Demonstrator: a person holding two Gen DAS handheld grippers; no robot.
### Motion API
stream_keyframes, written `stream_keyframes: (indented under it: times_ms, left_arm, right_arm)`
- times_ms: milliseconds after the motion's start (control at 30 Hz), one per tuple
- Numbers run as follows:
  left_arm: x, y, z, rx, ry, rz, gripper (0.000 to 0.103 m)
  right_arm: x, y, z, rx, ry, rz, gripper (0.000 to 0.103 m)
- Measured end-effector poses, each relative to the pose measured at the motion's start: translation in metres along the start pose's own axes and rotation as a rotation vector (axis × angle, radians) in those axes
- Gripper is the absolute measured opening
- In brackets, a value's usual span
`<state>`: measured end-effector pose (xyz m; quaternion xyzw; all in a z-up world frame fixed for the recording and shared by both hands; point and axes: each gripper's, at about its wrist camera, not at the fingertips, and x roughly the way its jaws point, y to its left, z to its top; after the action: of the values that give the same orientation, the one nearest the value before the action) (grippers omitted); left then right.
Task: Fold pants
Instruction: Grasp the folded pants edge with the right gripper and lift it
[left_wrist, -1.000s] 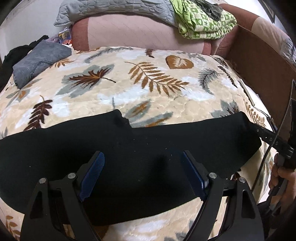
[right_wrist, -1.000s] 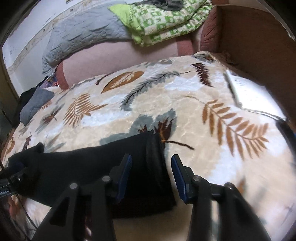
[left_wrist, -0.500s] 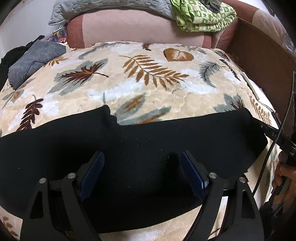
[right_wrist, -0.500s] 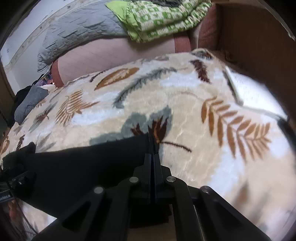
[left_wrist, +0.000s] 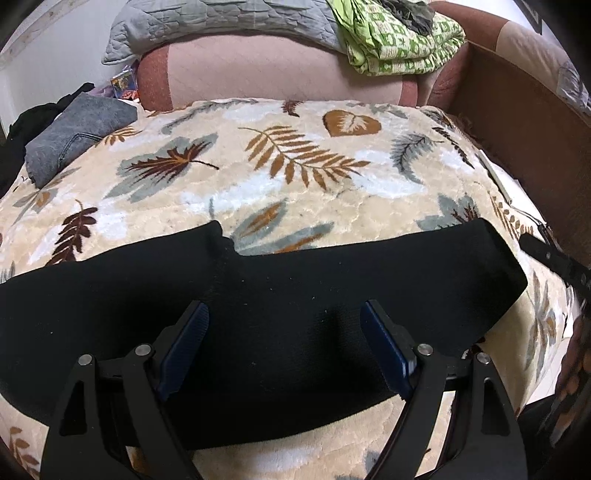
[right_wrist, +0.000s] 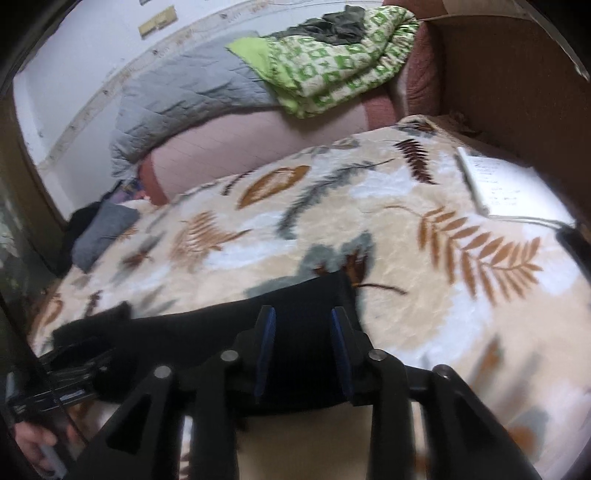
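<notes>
Black pants (left_wrist: 280, 325) are seen laid in a long band across a leaf-patterned blanket (left_wrist: 295, 177) on a bed, directly beneath and ahead of both claws. The left claw (left_wrist: 284, 347) is held spread wide above the middle of the garment, nothing gripped between its blue pads (left_wrist: 384, 354), as it was a second ago. The right claw (right_wrist: 303, 332), which had been clenched tight over the pants' end half a second earlier, has been released; its pads now stand apart over the folded edge, and no cloth is seen pinched between them. The release is judged to mean that the end has been set down where it was wanted, with a lengthwise fold apparently in place. The pants' rounded end lies just beyond the right claw's tips. A further fold across the length is likely still owed. A grey garment (left_wrist: 70, 136) is seen far ahead to the left, and green-patterned bedding (left_wrist: 402, 40) far ahead by the headboard.
</notes>
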<state>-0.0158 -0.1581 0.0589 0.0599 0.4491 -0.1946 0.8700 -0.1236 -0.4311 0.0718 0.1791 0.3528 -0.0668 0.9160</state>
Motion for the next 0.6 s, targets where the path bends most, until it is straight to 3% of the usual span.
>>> stream_keyframes:
  times_ms: [133, 400, 600]
  left_arm:
    - [-0.006, 0.005, -0.001, -0.015, -0.004, 0.002, 0.085]
    - [-0.004, 0.016, -0.01, -0.051, 0.015, 0.006, 0.085]
    - [0.008, 0.013, -0.021, -0.028, 0.035, 0.025, 0.085]
  right_arm:
    - [0.004, 0.01, -0.005, -0.039, 0.012, -0.035, 0.04]
    - [0.014, -0.008, -0.011, -0.02, 0.049, -0.077, 0.041]
    - [0.021, -0.012, -0.014, -0.025, 0.065, -0.107, 0.041]
